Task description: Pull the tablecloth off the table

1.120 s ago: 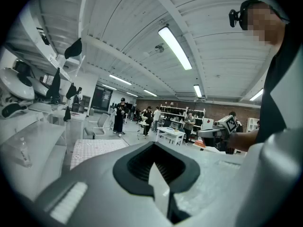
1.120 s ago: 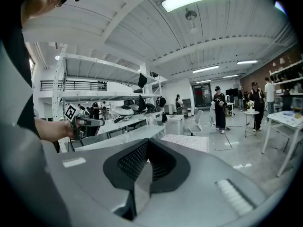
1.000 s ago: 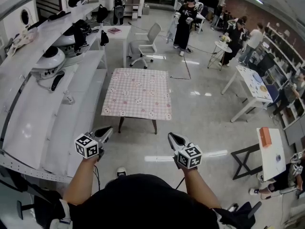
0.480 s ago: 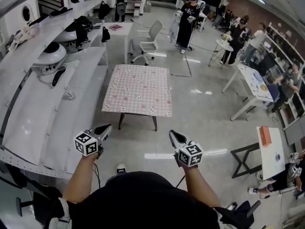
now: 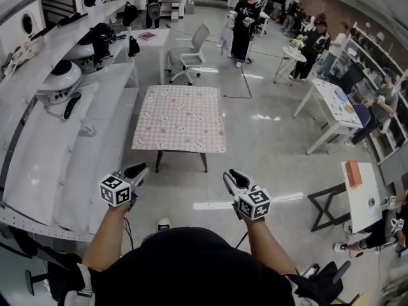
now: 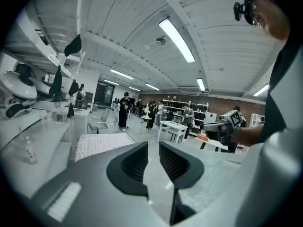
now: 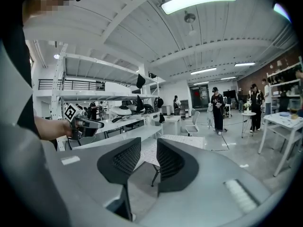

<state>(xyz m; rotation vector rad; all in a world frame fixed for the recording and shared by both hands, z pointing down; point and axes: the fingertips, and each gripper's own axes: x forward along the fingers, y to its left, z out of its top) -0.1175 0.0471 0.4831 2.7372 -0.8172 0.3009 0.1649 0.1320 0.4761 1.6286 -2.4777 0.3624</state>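
A pink checked tablecloth (image 5: pixel 180 116) covers a small dark-legged table (image 5: pixel 204 161) in the middle of the floor, well ahead of both grippers. It also shows far off in the left gripper view as the tablecloth (image 6: pixel 97 144) and in the right gripper view as the tablecloth (image 7: pixel 187 140). My left gripper (image 5: pixel 141 169) hangs in the air short of the table's near left corner, its jaws (image 6: pixel 154 145) a little apart and empty. My right gripper (image 5: pixel 231 174) is level with it on the right. Its jaws (image 7: pixel 149 143) have just been opening, and nothing is between them.
A long white shelving unit (image 5: pixel 38 164) with helmets and dark items runs along the left. An office chair (image 5: pixel 191 46) and a white desk stand behind the table. Several people (image 5: pixel 242 18) stand at the back. White tables (image 5: pixel 331 101) and one bearing an orange box (image 5: pixel 354 173) are at the right.
The right gripper's jaws have parted from shut to a small gap. Both hands stay where they were, short of the table.
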